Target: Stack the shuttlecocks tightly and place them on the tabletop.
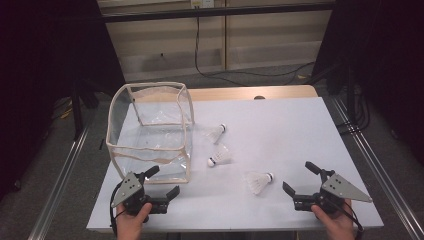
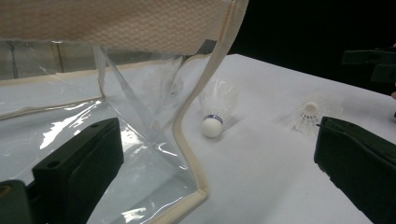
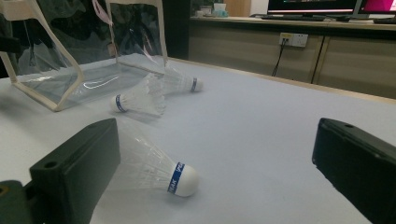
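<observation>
Both tools, left [image 1: 164, 182] and right [image 1: 299, 178], gape apart (holding nothing) near shuttlecock [image 1: 259, 180] and clear bag [image 1: 150, 131].

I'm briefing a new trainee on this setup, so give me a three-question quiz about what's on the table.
1. How many shuttlecocks lie on the table?
2. True or false: one shuttlecock already sits inside the clear bag.
3. Which gripper is nearest the closest shuttlecock: A left gripper, B right gripper?

Key: 1. Three, the others being the far one and the middle one. 2. False, all lie outside it. 3. B.
</observation>
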{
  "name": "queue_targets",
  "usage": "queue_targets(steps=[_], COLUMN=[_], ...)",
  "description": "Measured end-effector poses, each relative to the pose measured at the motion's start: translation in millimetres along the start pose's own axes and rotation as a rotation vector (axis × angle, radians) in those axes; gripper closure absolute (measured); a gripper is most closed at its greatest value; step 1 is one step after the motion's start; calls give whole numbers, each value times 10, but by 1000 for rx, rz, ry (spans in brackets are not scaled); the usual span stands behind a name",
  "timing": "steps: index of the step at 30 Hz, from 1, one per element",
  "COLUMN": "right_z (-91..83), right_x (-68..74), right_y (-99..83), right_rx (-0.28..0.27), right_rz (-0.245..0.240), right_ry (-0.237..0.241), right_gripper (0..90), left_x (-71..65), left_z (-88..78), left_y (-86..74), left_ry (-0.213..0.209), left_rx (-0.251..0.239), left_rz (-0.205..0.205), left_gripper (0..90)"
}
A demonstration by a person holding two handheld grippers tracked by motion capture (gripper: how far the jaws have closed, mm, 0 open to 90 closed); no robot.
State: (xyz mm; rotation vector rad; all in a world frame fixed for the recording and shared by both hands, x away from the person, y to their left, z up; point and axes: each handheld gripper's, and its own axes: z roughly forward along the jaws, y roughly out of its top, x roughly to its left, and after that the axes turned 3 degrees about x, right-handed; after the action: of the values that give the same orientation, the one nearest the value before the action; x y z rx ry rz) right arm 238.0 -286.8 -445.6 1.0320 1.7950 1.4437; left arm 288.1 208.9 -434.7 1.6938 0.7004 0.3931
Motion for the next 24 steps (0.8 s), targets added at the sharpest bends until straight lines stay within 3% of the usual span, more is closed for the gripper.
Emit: queue_targets(steps=[16, 24], right_z=[35, 50], right_x=[11, 28], right_y=[13, 15], right_rx=[0, 6], right_rz=[-6, -7], right_ry=[16, 23], right_gripper=[4, 4], left_x=[-115, -242], left_z=[76, 173], left_y=[43, 93], left_ry=[-35, -66], left_rx=[9, 11], left_rz=[1, -5], left_gripper=[12, 11])
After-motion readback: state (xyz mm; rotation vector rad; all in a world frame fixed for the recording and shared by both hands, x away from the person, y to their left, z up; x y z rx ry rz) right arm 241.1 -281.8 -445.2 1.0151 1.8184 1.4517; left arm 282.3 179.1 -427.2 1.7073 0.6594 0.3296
